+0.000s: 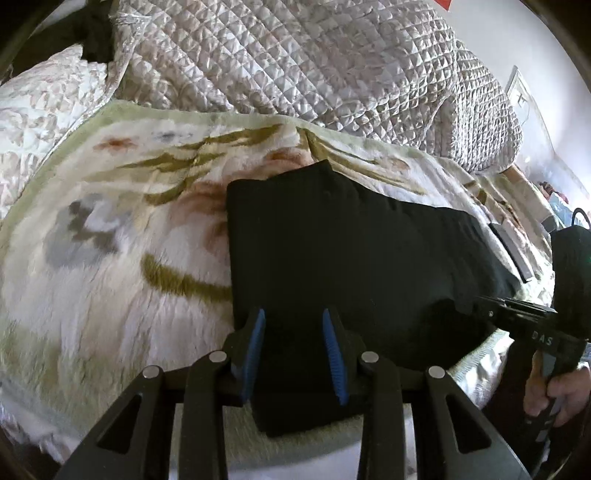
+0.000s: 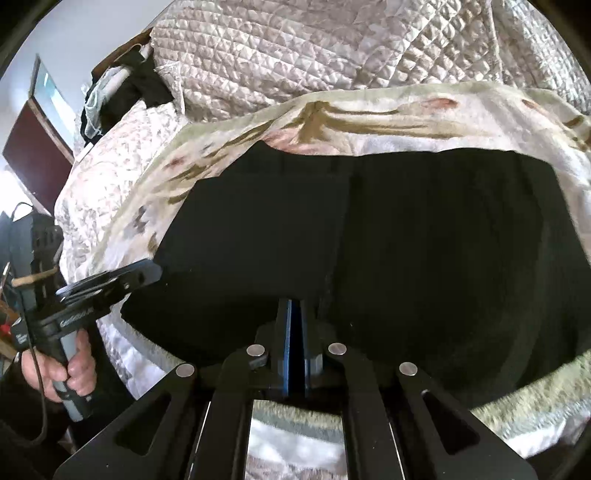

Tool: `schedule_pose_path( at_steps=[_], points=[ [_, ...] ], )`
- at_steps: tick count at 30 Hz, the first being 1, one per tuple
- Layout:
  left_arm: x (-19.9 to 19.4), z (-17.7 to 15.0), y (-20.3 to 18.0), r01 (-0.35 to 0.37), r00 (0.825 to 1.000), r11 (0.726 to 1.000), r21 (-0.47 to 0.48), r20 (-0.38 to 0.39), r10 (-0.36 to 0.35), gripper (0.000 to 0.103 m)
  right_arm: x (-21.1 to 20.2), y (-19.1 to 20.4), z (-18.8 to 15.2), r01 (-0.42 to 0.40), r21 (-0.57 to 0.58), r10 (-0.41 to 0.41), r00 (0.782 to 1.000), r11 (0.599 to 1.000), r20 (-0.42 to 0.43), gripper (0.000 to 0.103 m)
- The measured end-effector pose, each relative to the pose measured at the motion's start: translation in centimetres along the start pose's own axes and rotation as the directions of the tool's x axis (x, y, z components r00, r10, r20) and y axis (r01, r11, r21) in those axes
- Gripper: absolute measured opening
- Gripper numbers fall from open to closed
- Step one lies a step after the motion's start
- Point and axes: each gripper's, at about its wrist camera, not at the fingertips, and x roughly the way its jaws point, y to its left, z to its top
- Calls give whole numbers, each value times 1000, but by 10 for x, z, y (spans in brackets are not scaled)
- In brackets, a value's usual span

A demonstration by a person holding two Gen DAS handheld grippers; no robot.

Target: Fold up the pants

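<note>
- Your left hand-held gripper has its blue-padded fingers spread apart, with the near corner of the black pants lying between them; nothing is pinched.
- Your right hand-held gripper has its pads pressed together at the near edge of the pants. The cloth is too dark there to say whether any of it is caught between them.
- The pants lie folded on the bed, straight ahead of both hand-held grippers, spreading from your left one across toward your right one, whose tip reaches the right end of the cloth in the left wrist view.
- Under the pants is a fluffy white blanket with olive, grey and pink floral marks and a pale green border.
- Beyond the blanket, farther ahead of you, a quilted satin bedspread is heaped up, pale and shiny.
- To the left of your left hand-held gripper, a white floral-print cover lies beside the blanket.
- A flat dark object rests on the blanket just past the right end of the pants.
- From the right wrist view, your left hand grips its handle off to the left, with a white wall and a dark red panel behind it.
</note>
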Motion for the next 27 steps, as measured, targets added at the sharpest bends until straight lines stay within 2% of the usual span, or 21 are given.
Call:
schedule_pose_path(
  at_steps=[7,13,17,27],
  points=[
    [-5,-16,-6,-28,999,1000,-2,-22,28,35,-5,6,-17,-9,-12,9,1000,1000,1,4],
    [-14,-16,-12,-46,999,999,-1,-22,46,35,-21,13,-16,-12,-23,13,999,1000,38,4],
    [-8,-20,-13,-66,997,998,9,-45,66,35,-10,8,-24,0,-8,0,1000,1000,-3,4],
    [-9,-14,-21,-97,994,995,28,-39,98,35,-17,5,-20,16,-7,-16,1000,1000,26,4]
  ],
)
